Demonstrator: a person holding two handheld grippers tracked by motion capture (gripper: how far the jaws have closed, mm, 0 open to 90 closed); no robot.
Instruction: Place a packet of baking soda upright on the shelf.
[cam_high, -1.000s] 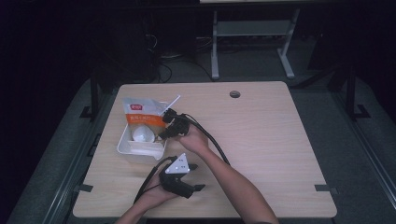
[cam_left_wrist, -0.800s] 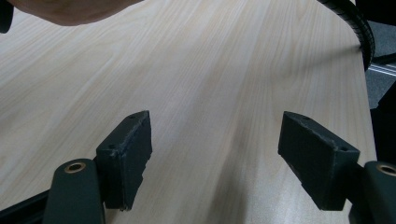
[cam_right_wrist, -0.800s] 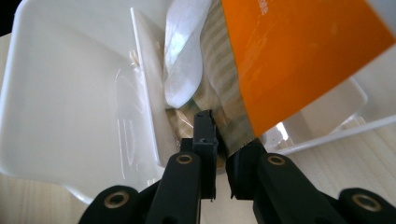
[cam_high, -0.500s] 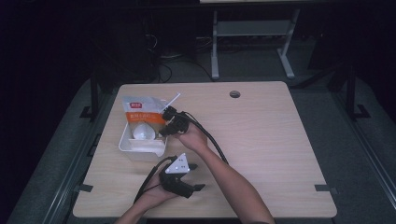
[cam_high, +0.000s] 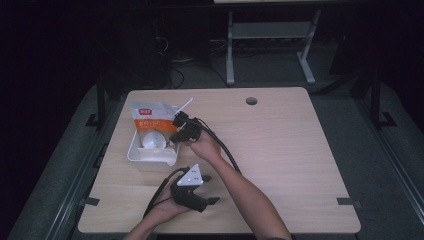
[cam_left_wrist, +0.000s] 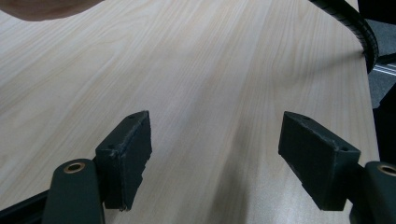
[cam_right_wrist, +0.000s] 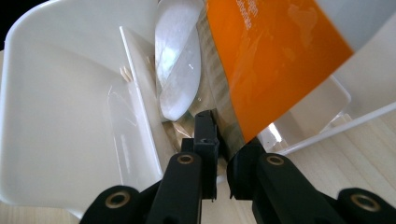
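The orange pouch (cam_high: 152, 117) leaned over the far edge of the white tray (cam_high: 150, 155) at the table's left. The right gripper (cam_right_wrist: 223, 154) had its jaws clamped on the pouch's edge. The left gripper (cam_left_wrist: 215, 154) rested nearer, jaws wide apart over bare wood.

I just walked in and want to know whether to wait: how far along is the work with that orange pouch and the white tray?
Done: the right gripper is shut on the orange pouch at its edge, over the white tray, beside a white bowl. In hand: it is holding the pouch there. Left: whatever is to be done with the pouch; the left gripper rests open on the table.
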